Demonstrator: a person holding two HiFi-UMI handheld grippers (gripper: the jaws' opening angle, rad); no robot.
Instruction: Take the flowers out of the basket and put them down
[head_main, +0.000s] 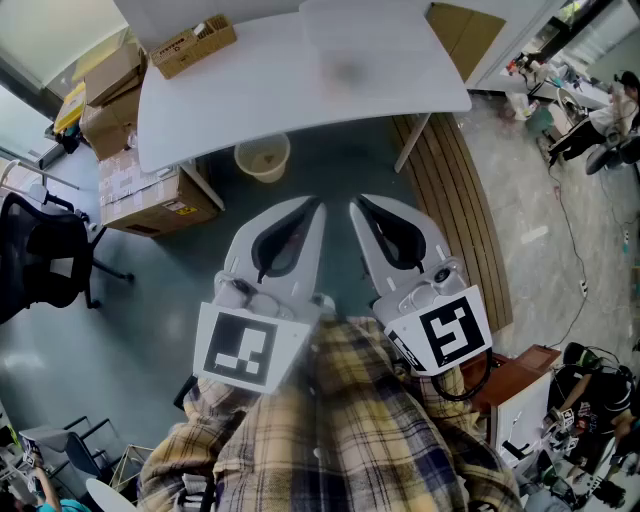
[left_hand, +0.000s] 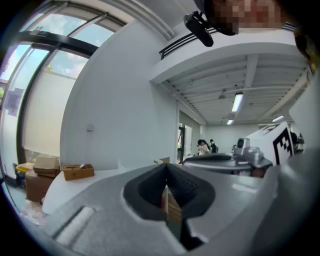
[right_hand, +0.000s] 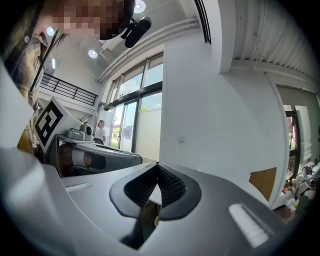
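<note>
We see a white table (head_main: 300, 80) across the top of the frame, with stacked cardboard boxes (head_main: 140, 190) at upper left. At centre, the left gripper (head_main: 318, 207) and right gripper (head_main: 354, 207) are side by side, both with jaws closed on nothing. A beige bin (head_main: 262, 158) sits under the table edge. A small brown box (head_main: 192, 45) is on the table's upper left. We can't tell where the flowers and basket are.

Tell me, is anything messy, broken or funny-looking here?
Nothing looks spilled or broken. The only odd thing: no flowers or basket show anywhere. The white table shows a small cardboard box near its left corner, and the left gripper and right gripper are shut, empty.
</note>
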